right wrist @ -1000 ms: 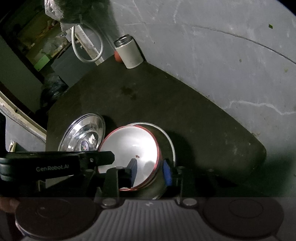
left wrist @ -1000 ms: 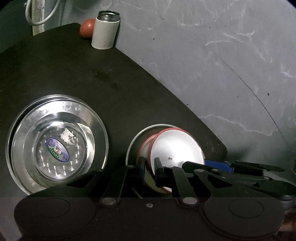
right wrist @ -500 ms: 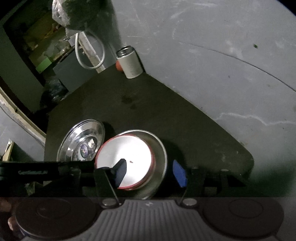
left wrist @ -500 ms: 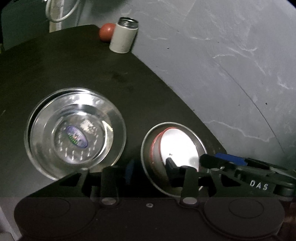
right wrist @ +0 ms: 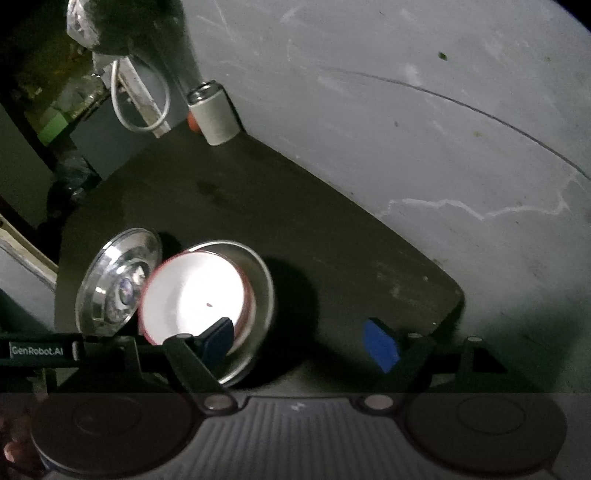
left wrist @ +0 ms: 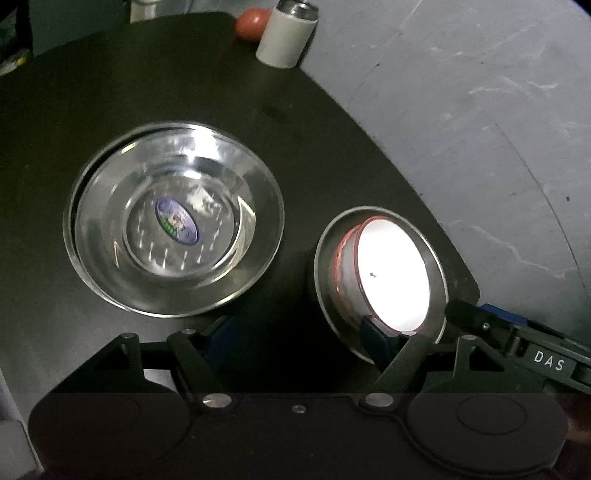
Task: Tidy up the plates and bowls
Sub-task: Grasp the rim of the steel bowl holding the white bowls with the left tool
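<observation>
Plainly, the white bowl (left wrist: 393, 275) with its red rim sat nested inside the steel bowl (left wrist: 437, 266) on the dark table (left wrist: 184, 85), near the table's rounded corner, with the stack of steel plates (left wrist: 173, 225) just beside that steel bowl on the side away from the corner. Far behind the steel bowl, at the table's back edge, stood a white cup (left wrist: 286, 35) with a red ball (left wrist: 252, 23) against it. Both bowls looked light, stiff and slick; I judged the thin rim the only sensible place to pinch, and the white one looked as if it might chip if knocked. The left gripper (left wrist: 299, 338) hovered low before the steel bowl with its jaws spread wide and empty, one finger close against the bowl's near rim, the other out toward the plates. The right gripper (right wrist: 299, 341) was likewise splayed and holding nothing, one blue pad (right wrist: 380, 345) well clear of the steel bowl on the corner side, the other finger (right wrist: 218, 336) over the white bowl's near edge; whether it touched I could not tell. Both tools pointed forward and down across the table.
</observation>
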